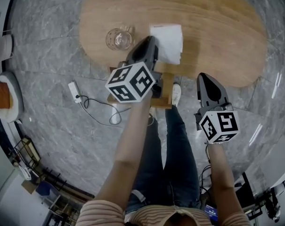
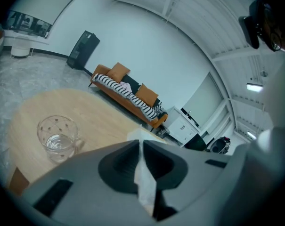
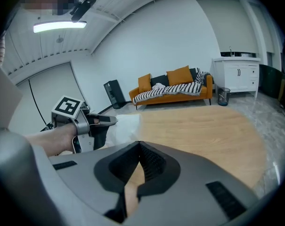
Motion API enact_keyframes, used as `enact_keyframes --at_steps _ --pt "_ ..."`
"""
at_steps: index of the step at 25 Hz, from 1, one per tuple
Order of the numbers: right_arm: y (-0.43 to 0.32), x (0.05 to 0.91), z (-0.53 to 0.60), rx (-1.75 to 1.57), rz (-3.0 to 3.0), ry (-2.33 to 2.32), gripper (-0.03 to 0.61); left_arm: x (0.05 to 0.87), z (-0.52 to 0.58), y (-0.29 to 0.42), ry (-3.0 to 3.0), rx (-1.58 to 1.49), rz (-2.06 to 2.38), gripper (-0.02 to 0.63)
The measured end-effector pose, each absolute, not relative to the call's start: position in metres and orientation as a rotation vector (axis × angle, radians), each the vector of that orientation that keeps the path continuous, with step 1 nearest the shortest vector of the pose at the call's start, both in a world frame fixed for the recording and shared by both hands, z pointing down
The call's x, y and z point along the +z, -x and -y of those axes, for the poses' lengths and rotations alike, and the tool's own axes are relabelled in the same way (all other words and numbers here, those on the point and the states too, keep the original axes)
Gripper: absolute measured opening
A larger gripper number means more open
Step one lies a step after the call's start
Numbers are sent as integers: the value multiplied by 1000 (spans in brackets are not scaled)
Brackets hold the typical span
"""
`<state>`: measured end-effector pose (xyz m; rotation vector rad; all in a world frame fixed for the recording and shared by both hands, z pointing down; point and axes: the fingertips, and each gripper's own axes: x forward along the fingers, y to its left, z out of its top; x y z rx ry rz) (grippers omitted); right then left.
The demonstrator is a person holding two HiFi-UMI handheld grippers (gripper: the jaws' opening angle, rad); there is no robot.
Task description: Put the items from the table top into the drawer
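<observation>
The left gripper (image 2: 140, 144) has its jaws drawn nearly together on a thin white tissue (image 1: 168, 41). In the left gripper view the sheet runs as a narrow strip down between the two pads, which press on it from both sides. In the head view the rest of the tissue spreads out flat to the right of that gripper's tip, over the near part of the oval wooden table (image 1: 222, 36). A glass mug (image 1: 118, 38) with a little clear liquid in it stands upright on the table just left of the tissue, apart from both grippers. The right gripper (image 3: 139, 144) is off to the right, at the table's near edge. Its jaws meet at the tips with nothing between them, and only the bare tabletop shows beyond them. A wooden drawer (image 1: 165, 101) sticks out from under the table's near edge, below the left gripper, which hides most of it, so its inside cannot be made out. On the marble floor (image 1: 48, 46) to the left lies a white power strip (image 1: 75, 92) with its cable. An orange sofa (image 2: 128, 95) stands beyond the table's far side.
</observation>
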<state>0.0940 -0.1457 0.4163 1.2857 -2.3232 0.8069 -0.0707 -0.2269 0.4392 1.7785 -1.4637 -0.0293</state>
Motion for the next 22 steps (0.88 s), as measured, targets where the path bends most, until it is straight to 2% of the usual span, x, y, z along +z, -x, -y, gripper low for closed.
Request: enact_keyframes --at_steps 22 --pt "-28 415 33 788 2274 -1313 8 447 67 128 -1746 19 1379 35"
